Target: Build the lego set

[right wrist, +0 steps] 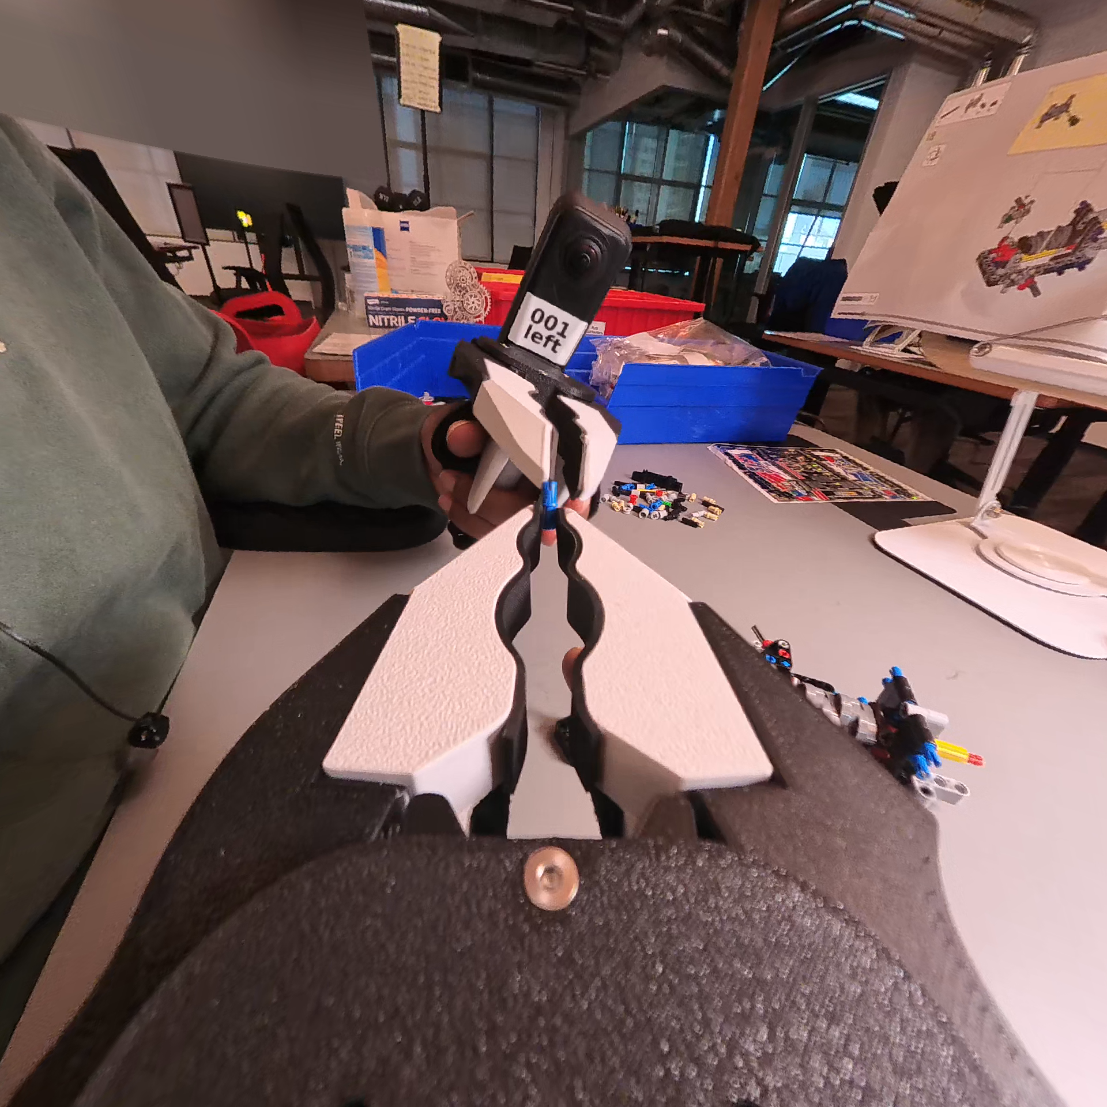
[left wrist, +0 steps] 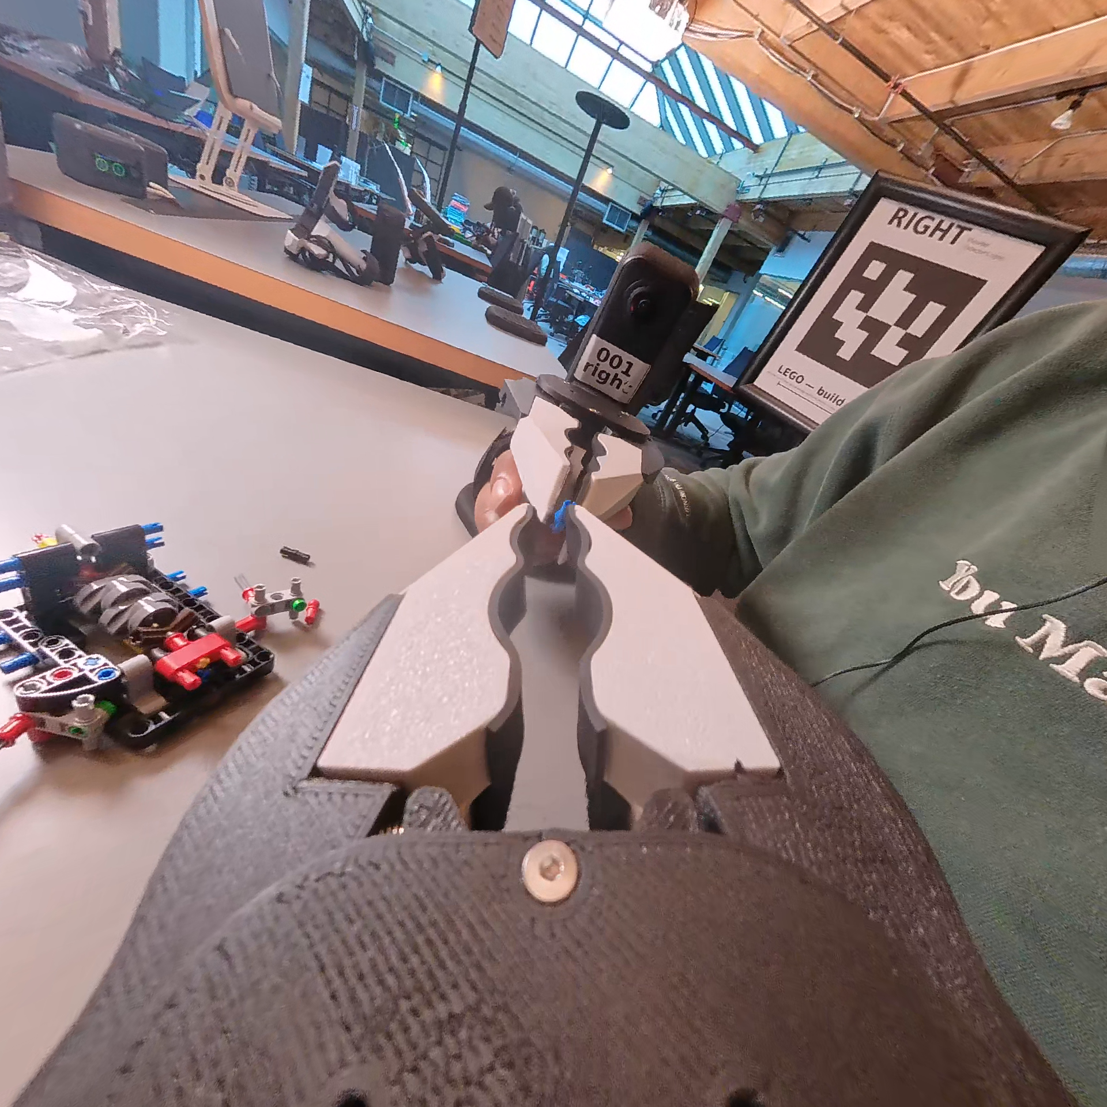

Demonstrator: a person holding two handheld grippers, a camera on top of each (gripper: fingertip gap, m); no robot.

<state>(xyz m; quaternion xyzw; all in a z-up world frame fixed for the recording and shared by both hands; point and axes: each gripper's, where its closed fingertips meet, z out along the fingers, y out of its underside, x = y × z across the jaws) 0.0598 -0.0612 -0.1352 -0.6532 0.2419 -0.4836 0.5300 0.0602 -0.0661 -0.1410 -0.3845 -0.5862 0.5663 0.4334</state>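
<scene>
- While the two grey-fingered, black-bodied tools meet tip to tip above the pale grey desk (left wrist: 197,431), a small blue plastic lego pin (left wrist: 559,520) sits right where their tips come together.
- Left tool (left wrist: 551,520): its fingers stand nearly together at the tips, around the pin's near end; whether they actually press it I cannot tell.
- Right tool (right wrist: 546,522): fingertips close together on the blue pin (right wrist: 548,506), which stands roughly upright between the two tools in the right wrist view.
- In that view the left tool (right wrist: 554,488) pinches the pin's upper end.
- A half-built lego chassis of black frames with red, blue and grey parts (left wrist: 120,635) lies on the desk, well off to the left tool's left.
- Just beside it lie a small grey-and-red lego sub-assembly (left wrist: 278,602) and a lone short black pin (left wrist: 296,554).
- Farther back in the right wrist view, a scatter of small loose lego pieces (right wrist: 662,500) lies near a blue plastic bin (right wrist: 707,395).
- An open instruction booklet (right wrist: 982,209) rests on a white stand.
</scene>
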